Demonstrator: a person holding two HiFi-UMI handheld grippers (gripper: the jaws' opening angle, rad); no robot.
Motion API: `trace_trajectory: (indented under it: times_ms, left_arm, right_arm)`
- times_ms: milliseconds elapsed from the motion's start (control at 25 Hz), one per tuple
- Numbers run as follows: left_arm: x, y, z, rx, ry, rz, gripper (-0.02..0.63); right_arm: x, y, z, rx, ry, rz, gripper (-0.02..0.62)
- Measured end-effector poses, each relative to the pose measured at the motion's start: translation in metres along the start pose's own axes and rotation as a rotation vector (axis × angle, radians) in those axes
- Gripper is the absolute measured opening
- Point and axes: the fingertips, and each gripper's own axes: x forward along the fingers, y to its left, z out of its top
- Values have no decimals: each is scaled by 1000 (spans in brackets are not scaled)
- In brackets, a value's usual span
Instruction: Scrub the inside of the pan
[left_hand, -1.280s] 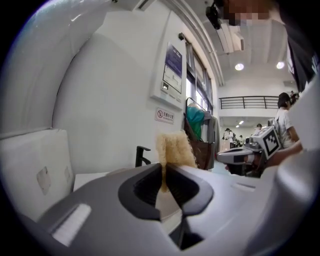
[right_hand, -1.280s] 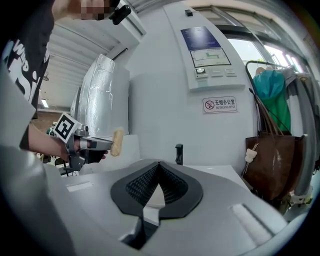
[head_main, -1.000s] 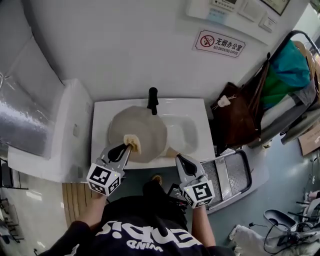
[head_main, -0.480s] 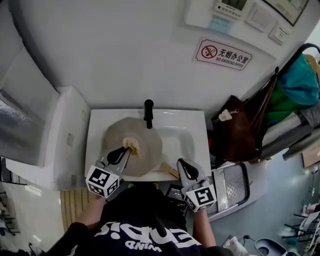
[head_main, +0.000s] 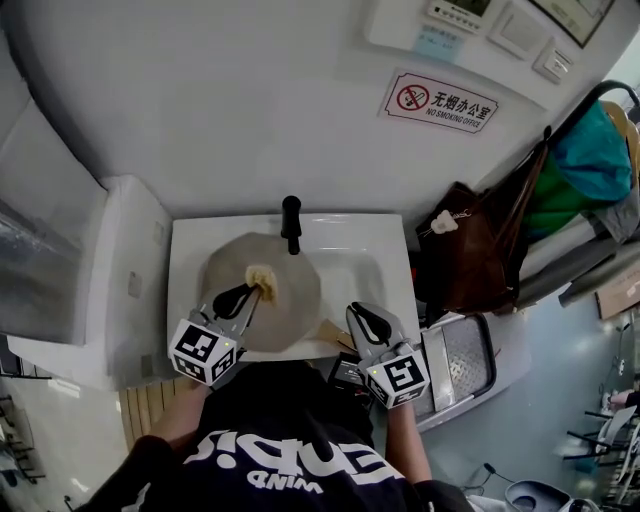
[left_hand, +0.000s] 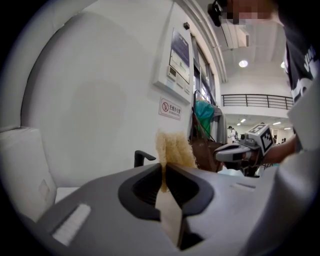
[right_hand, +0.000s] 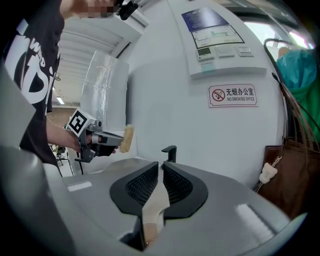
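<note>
A round grey pan (head_main: 285, 305) lies in the white sink (head_main: 190, 240), its wooden handle (head_main: 332, 332) pointing to the front right. My left gripper (head_main: 255, 291) is shut on a yellow sponge (head_main: 263, 281), which is over the middle of the pan's inside; I cannot tell whether it touches. The left gripper view shows the sponge (left_hand: 172, 149) standing up from the closed left gripper (left_hand: 164, 165). My right gripper (head_main: 358, 315) hovers at the sink's front right by the handle's end. Its jaws (right_hand: 161, 166) are shut with nothing between them.
A black faucet (head_main: 291, 222) stands at the back of the sink against the white wall. A brown bag (head_main: 470, 250) and a teal cloth (head_main: 590, 140) hang to the right. A white unit (head_main: 130, 280) adjoins the sink's left side. A metal step (head_main: 455, 360) sits at lower right.
Both grippers have moved a little towards the wall. The sponge has shifted from the pan's near side to its middle. The head view has shifted too.
</note>
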Motion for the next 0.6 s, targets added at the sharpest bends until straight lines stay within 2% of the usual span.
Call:
trace_trajectory:
  times_ms: [120, 240, 480, 600]
  left_arm:
    - [4, 0, -2, -4, 1, -15, 25]
    - [8, 0, -5, -8, 6, -24, 25]
    - [14, 1, -11, -18, 24, -38, 25]
    - [18, 0, -15, -21, 36, -52, 25]
  right_arm:
    - [5, -1, -3, 6, 22, 3, 80]
    - [8, 2, -10, -4, 52, 30, 175]
    - [12, -1, -25, -13, 112, 52, 179]
    - [15, 1, -45, -44, 193, 100, 178]
